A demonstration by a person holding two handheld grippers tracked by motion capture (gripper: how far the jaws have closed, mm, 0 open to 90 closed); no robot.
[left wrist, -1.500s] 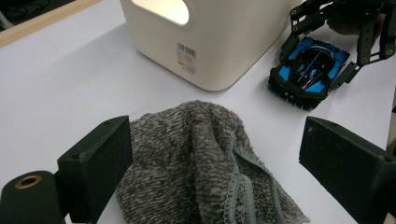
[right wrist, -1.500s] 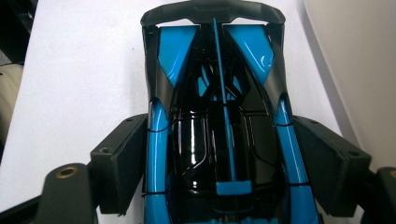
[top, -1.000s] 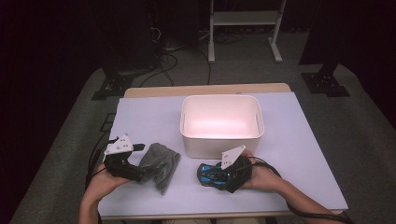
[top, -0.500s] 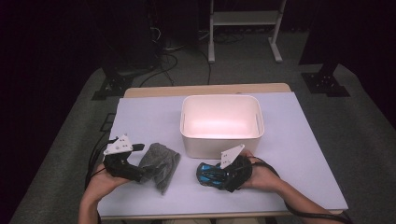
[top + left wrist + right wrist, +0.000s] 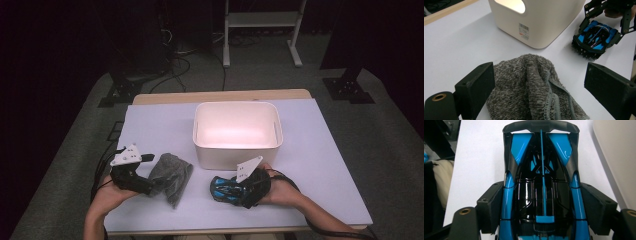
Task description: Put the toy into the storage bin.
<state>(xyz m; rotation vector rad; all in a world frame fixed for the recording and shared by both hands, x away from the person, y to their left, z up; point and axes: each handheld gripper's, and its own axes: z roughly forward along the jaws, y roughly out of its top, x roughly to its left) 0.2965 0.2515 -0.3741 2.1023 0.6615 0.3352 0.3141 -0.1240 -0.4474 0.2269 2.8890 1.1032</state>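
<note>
Right gripper point(image 5: 235, 189) has its jaws clamped on the flanks of the blue toy car point(image 5: 541, 187), which sits on the table point(image 5: 325, 165) just near of the white bin point(image 5: 237, 131). Left gripper point(image 5: 536, 87) stands released, jaws astride the grey cloth point(image 5: 531, 87) at near left, not pressing it.

Risks, as judged:
- Glossy car body may slip when lifted.
- Car may strike the bin wall.
- Cloth may snag or drag.
</note>
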